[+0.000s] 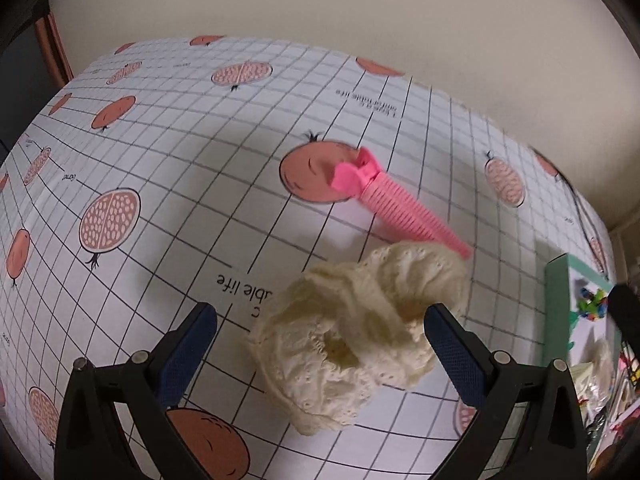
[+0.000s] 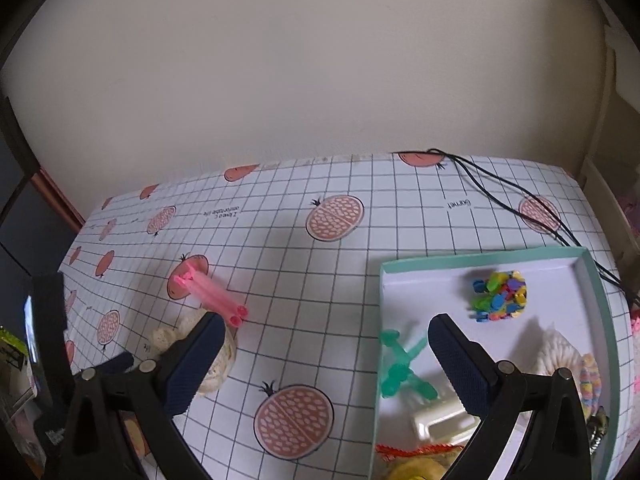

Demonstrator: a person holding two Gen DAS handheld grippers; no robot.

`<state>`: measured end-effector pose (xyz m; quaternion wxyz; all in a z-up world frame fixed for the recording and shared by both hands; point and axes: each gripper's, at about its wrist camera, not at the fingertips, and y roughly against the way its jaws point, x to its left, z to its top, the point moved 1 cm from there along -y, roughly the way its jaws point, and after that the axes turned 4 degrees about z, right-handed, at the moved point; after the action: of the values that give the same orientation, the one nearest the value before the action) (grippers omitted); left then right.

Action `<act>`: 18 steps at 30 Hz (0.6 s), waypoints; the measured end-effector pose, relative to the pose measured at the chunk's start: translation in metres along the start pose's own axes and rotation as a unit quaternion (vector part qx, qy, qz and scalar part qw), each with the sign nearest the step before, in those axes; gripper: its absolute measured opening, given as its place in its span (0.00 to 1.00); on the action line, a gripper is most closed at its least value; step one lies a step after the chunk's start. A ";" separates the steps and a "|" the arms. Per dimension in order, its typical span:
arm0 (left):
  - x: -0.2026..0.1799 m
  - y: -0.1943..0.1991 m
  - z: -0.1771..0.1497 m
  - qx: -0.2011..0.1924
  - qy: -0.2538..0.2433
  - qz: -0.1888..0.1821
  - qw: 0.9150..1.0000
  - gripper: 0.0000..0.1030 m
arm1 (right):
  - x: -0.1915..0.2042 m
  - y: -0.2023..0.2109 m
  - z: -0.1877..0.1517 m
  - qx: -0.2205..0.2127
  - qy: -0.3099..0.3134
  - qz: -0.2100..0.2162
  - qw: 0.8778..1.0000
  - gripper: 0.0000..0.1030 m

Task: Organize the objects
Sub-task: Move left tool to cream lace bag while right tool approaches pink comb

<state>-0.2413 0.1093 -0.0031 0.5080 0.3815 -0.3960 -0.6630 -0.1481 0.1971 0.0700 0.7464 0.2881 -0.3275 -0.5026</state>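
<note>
A cream lace scrunchie (image 1: 352,332) lies on the pomegranate-print tablecloth (image 1: 160,160). My left gripper (image 1: 320,312) stands open around it, and the cloth brushes the right finger (image 1: 452,344). Just beyond lies a pink hair roller with a bow (image 1: 384,200). In the right wrist view my right gripper (image 2: 328,320) is open and holds nothing, over the left rim of a teal box (image 2: 480,258). The pink roller (image 2: 212,294) and the scrunchie (image 2: 168,338) show behind its left finger.
The box holds a bunch of colourful clips (image 2: 500,296), a green clip (image 2: 400,368), a white scrunchie (image 2: 560,352) and a cream clip (image 2: 440,420). A black cable (image 2: 500,196) runs across the far right of the table. A wall stands behind the table.
</note>
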 end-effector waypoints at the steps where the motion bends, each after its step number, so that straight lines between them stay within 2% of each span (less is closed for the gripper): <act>1: -0.001 -0.004 -0.001 0.011 -0.004 0.000 1.000 1.00 | 0.005 -0.002 0.001 -0.004 0.006 0.003 1.000 1.00; 7: 0.004 -0.013 -0.004 0.035 -0.005 0.006 0.999 1.00 | 0.027 -0.022 0.003 0.009 0.030 0.017 0.999 1.00; 14: 0.005 -0.013 -0.003 0.024 -0.027 0.030 0.999 1.00 | 0.049 -0.050 0.004 0.034 0.045 0.021 0.998 0.99; 18: 0.012 -0.015 -0.002 0.024 -0.022 0.035 0.999 1.00 | 0.064 -0.067 0.004 0.047 0.070 0.011 0.996 0.98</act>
<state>-0.2474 0.0995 -0.0185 0.5125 0.3653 -0.4361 -0.6432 -0.1709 0.1145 0.0350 0.7588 0.3534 -0.3011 -0.4568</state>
